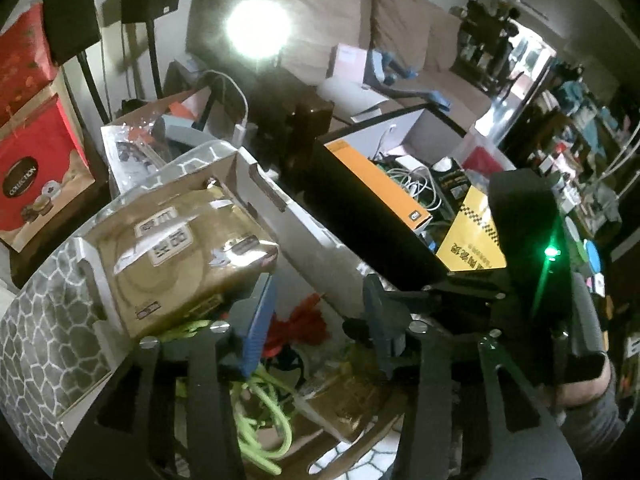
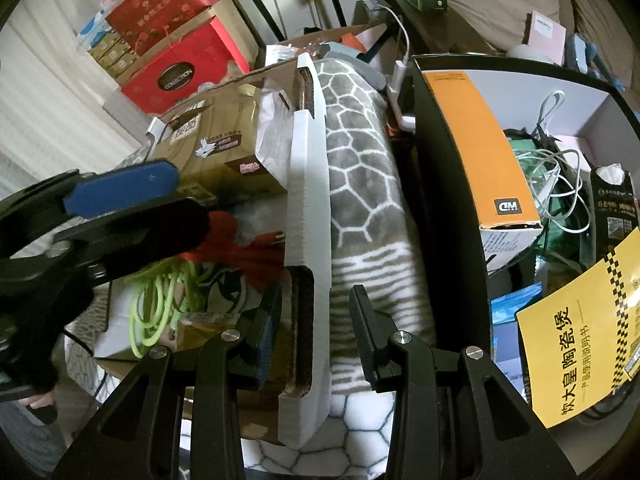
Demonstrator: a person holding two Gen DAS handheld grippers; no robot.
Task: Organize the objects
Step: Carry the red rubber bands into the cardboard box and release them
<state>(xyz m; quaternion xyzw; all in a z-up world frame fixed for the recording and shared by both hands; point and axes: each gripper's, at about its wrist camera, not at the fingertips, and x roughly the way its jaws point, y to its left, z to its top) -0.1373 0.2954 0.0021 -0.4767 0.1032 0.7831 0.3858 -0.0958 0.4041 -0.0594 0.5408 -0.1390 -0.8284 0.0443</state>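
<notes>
A white cardboard box (image 1: 280, 208) holds a gold tissue pack (image 1: 176, 256), a green cord (image 1: 260, 420) and a red item (image 1: 300, 320). My left gripper (image 1: 316, 320) is open above the box's inside, next to the tissue pack. In the right wrist view the box's white wall (image 2: 308, 220) stands between the open fingers of my right gripper (image 2: 316, 332), untouched as far as I can tell. The left gripper (image 2: 132, 200) shows at the left there, over the tissue pack (image 2: 224, 148) and green cord (image 2: 160, 304).
A black bin (image 2: 440, 184) to the right holds an orange box (image 2: 492, 148), white cables (image 2: 552, 184) and a yellow booklet (image 2: 580, 344). A grey patterned blanket (image 2: 360, 168) lies between the boxes. Red gift boxes (image 1: 36, 168) stand at far left. A sofa (image 1: 400, 40) is behind.
</notes>
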